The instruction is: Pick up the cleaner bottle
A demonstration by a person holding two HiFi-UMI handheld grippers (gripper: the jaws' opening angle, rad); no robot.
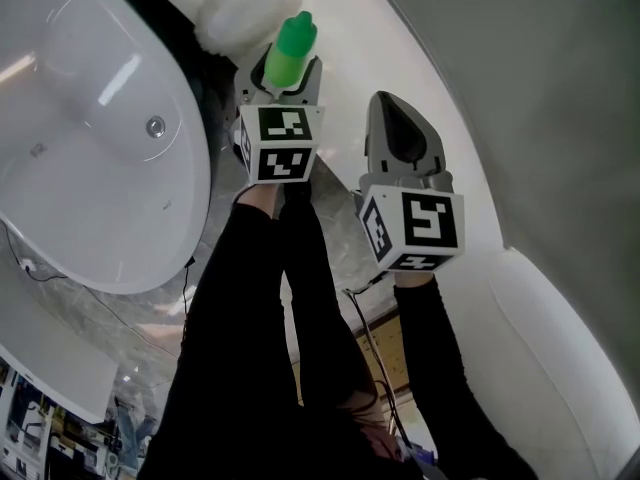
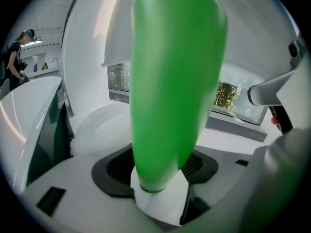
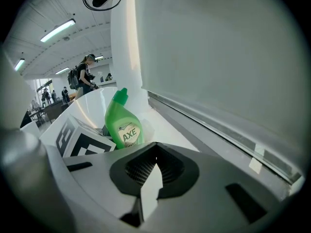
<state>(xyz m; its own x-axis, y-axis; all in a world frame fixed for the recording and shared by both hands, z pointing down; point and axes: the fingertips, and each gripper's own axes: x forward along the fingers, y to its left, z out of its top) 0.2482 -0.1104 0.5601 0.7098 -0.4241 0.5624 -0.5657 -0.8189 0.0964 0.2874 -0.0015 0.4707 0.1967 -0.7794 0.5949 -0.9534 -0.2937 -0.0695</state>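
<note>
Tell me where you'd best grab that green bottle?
Grip the bottle low on its wide body, from the side, as the left gripper does, jaws shut across it. It stands upright, and its bent neck is narrower, probably a poorer hold.

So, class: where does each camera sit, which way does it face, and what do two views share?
Head view: on the person's head, looking steeply down; shows black sleeves, the left gripper clamping the green cleaner bottle, the right gripper shut, empty.
Left gripper view: rides the left gripper, looking along its jaws, closed on the bottle that fills the frame.
Right gripper view: rides the right gripper, looking past its closed jaws at the bottle and the left gripper's marker cube.
Shared: all three show the bottle.
</note>
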